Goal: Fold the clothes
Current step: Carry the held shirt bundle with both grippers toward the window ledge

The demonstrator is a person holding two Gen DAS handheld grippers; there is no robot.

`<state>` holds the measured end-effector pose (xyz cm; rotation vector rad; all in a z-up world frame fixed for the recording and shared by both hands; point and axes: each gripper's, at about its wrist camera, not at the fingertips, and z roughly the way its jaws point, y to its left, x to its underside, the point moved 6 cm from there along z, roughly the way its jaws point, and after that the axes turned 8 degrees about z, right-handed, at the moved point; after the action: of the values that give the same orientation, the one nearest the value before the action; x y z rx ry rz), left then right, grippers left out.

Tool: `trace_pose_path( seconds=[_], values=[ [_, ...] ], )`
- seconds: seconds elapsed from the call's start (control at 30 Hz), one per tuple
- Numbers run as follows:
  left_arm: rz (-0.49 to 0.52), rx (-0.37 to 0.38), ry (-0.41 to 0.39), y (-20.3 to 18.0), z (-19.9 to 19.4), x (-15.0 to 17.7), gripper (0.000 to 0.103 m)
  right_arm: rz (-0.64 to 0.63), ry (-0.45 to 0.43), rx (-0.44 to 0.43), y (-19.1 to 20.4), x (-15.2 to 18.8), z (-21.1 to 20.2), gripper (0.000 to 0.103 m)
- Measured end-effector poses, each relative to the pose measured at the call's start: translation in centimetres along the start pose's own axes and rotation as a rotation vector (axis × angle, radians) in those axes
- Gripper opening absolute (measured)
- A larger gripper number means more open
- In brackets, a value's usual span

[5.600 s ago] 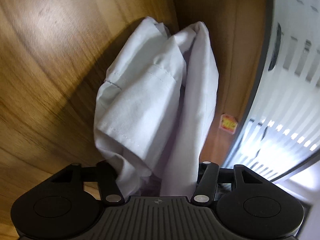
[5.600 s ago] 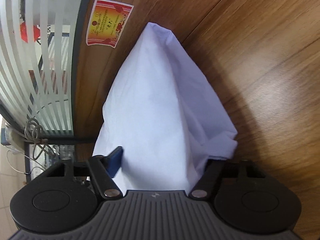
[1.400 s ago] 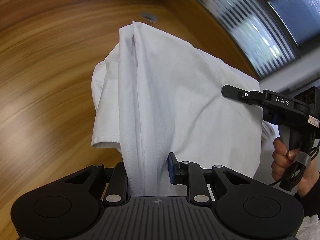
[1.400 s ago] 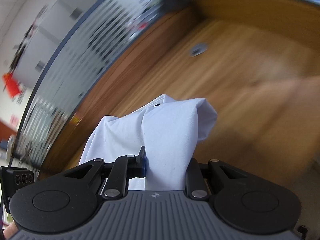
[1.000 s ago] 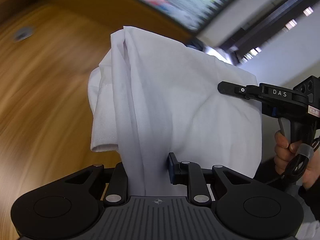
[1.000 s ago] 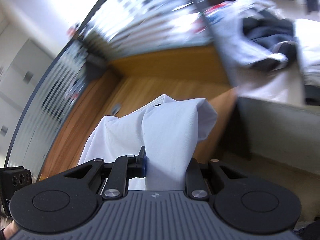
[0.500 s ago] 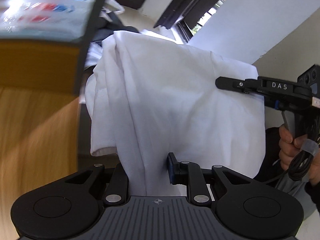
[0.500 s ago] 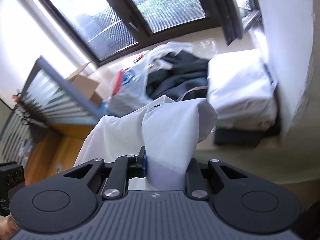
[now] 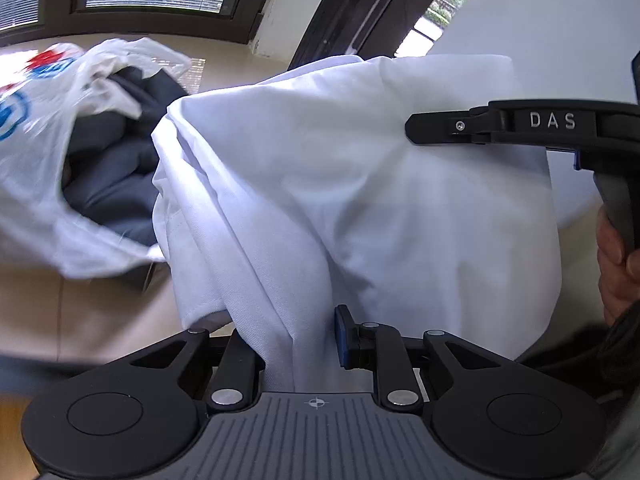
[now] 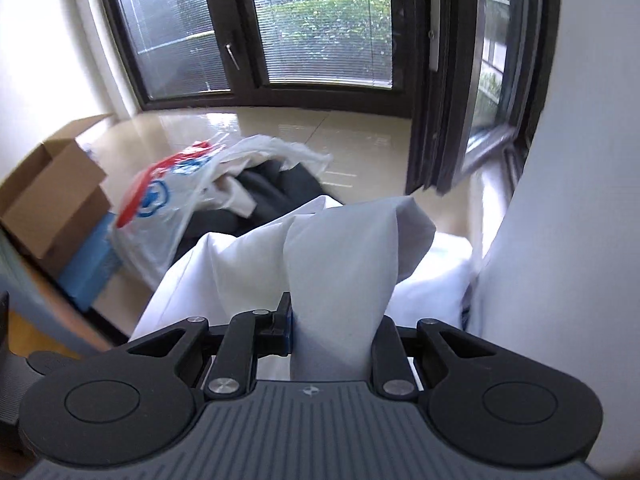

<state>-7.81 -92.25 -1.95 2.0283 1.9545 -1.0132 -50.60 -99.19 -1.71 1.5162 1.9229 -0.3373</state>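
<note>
Carrying the white woven cotton garment [image 9: 360,208] between both tools, I have it lifted clear of any surface, hanging in the air in front of me. My left gripper [image 9: 296,344] has its fingers drawn narrow and pinched on a bunched fold of the cloth, and my right gripper [image 10: 332,332] is likewise narrow and clamped on another gathered edge; from the left wrist view I can see the right tool's black arm lying across the fabric and the hand [image 9: 616,264] around its handle.

Beyond the cloth sits a crumpled white plastic bag with red and blue print [image 10: 180,196], dark clothing [image 10: 280,188] spilling from it, on a glossy cream tiled floor [image 10: 304,128] below dark-framed windows [image 10: 324,36]. A brown cardboard box [image 10: 52,196] stands further left.

I judge this to be the transport step: the garment is gripped but not yet laid out. Next I need a flat surface under it, none of which is visible ahead, then to spread my two holds apart so the cloth opens flat before any fold.
</note>
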Motion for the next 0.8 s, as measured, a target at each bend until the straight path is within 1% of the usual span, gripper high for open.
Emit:
trace_pose_path(
  seconds=[0.17,0.27,0.3,0.33,0.37,0.43,0.5,0.67,0.73,0.8],
  values=[
    [0.0,0.013,-0.016,1.0,4.3,-4.7,0.022,-0.078,-0.022,0.101,-1.9,-3.4,3.2,0.021],
    [-0.029,0.018,-0.02,1.9,7.2,-6.9,0.022,-0.076,-0.03,0.152,-3.6,-4.6,5.1,0.024],
    [-0.044,0.017,-0.018,2.2,8.0,-7.4,0.022,-0.069,-0.029,0.166,-4.3,-4.8,5.7,0.027],
    [-0.052,0.018,-0.014,2.4,8.8,-7.7,0.022,-0.062,-0.028,0.179,-4.9,-5.0,6.2,0.034],
    [-0.057,0.018,-0.008,2.6,9.6,-8.0,0.022,-0.053,-0.03,0.198,-5.5,-5.1,6.6,0.037],
    [-0.067,0.017,0.006,3.1,11.0,-8.3,0.022,-0.046,-0.04,0.22,-6.1,-5.2,6.7,0.061],
    [-0.081,0.014,0.021,3.7,12.2,-8.4,0.024,-0.05,-0.054,0.237,-6.5,-5.1,6.5,0.071],
    [-0.145,0.036,0.031,4.7,12.2,-8.1,0.027,-0.099,-0.103,0.277,-5.8,-4.5,4.4,0.074],
    [-0.156,0.034,0.039,4.9,12.0,-7.8,0.032,-0.107,-0.13,0.292,-5.2,-4.2,3.5,0.078],
    [-0.172,0.03,0.049,5.4,12.0,-7.6,0.04,-0.091,-0.141,0.275,-4.7,-3.9,2.9,0.079]
  ],
)
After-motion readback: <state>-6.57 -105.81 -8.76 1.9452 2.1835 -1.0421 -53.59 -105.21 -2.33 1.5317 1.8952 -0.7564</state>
